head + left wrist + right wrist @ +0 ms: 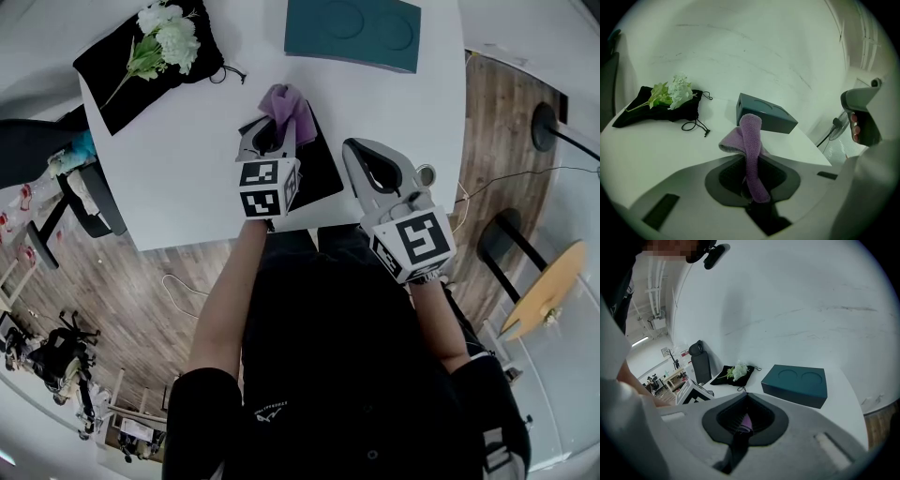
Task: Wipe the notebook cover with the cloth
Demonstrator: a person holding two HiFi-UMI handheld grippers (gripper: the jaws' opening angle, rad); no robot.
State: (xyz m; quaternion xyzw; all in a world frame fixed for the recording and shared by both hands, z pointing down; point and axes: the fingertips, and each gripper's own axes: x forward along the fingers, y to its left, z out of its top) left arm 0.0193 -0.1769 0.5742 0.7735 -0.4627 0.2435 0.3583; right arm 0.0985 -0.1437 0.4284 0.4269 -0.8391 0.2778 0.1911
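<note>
Wiping set-up seen from above and along each tool. The left gripper [274, 139] has its 2 fingers closed on a narrow bunch of the purple cloth [289, 108]. The rest of the cloth fans loose beyond the tips, over the far end of the black notebook [323, 164]. The notebook lies flat on the white worktop [187, 169], close to its near edge and partly under the left gripper. The right gripper [356, 155] sits just beside the notebook's right edge with its fingers together and apparently empty. The purple sliver in its own view is probably the cloth beyond it.

Likely failure modes:
1. The notebook is not pinned, so a stroke drawn toward the person could slide it off the near edge.
2. The hold on the cloth is thin, and drag on the cover could pull the cloth free or fold it under.
3. If the loose part rides up, the hard fingertips rather than the fabric would meet the cover and could scuff it.

The teal box [352, 33] and the black pouch [112, 66] with white flowers [169, 37] stand well apart from the stroke.
</note>
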